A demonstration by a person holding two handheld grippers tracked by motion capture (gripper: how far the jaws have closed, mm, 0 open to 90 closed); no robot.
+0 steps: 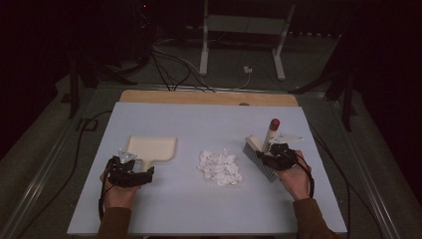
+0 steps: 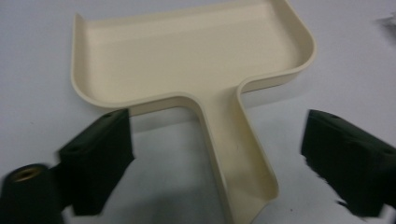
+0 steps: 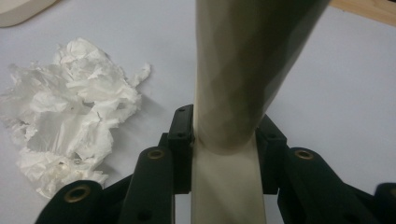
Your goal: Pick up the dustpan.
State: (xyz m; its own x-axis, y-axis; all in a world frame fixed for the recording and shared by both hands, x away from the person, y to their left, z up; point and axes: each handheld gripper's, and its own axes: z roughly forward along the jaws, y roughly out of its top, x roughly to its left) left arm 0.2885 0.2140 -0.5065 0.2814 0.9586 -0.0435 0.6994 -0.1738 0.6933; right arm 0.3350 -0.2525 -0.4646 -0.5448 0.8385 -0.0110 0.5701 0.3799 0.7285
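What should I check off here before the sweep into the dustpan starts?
1. Right gripper shut on the brush handle: ok, jaws clamp it on both sides.
2. Left gripper holding the dustpan: not ok, the handle lies between open jaws and neither touches it.
3. Dustpan handle centred between the left jaws: ok, roughly midway.
4. Paper scraps gathered in one heap between dustpan and brush: ok.
5. Dustpan flat on the table: ok.
6. Dustpan mouth facing the paper: not ok, its open edge points away from the person, while the heap lies to its side.
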